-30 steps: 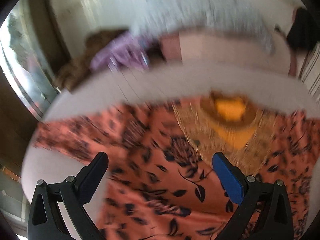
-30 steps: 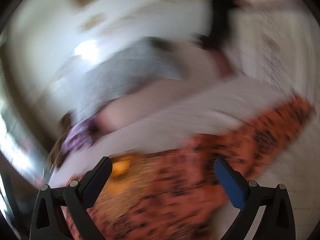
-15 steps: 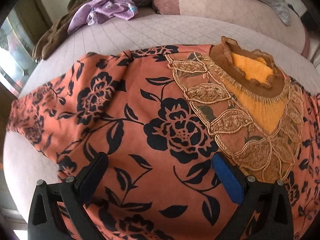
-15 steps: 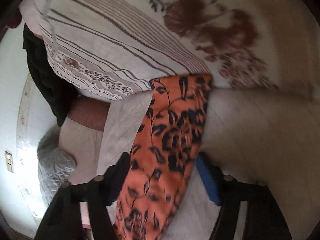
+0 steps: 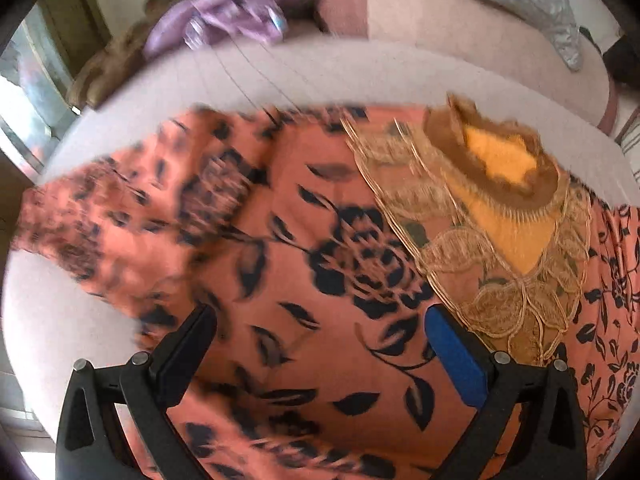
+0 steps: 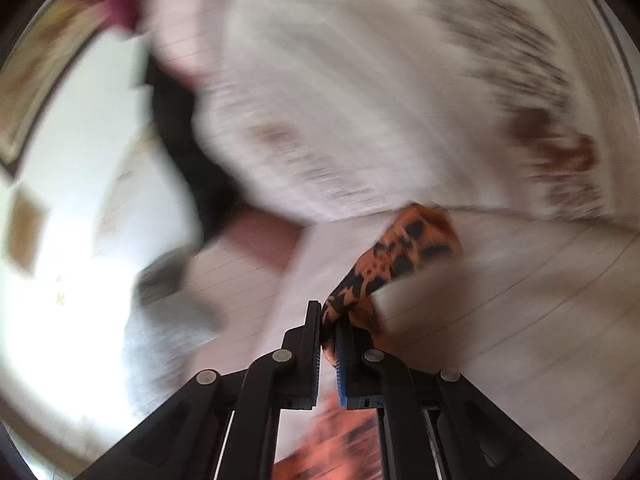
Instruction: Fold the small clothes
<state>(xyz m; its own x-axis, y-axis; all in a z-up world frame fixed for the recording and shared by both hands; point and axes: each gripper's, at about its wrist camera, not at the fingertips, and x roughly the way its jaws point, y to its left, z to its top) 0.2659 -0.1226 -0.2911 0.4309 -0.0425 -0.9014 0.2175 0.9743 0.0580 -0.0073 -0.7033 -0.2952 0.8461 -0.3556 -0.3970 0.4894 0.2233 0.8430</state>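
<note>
Gripping the orange floral garment (image 5: 320, 280) by its sleeve (image 6: 400, 256), my right gripper (image 6: 329, 344) jaws have just closed on it; my left gripper (image 5: 320, 344) hovers spread; next I'd pinch cloth there and fold inward.

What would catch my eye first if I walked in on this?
The orange dress with black flowers, spread flat over the pale bed, its gold embroidered neckline toward the right. In the right wrist view, the right gripper has just closed on a strip of that fabric. The left gripper hangs open above the dress.
</note>
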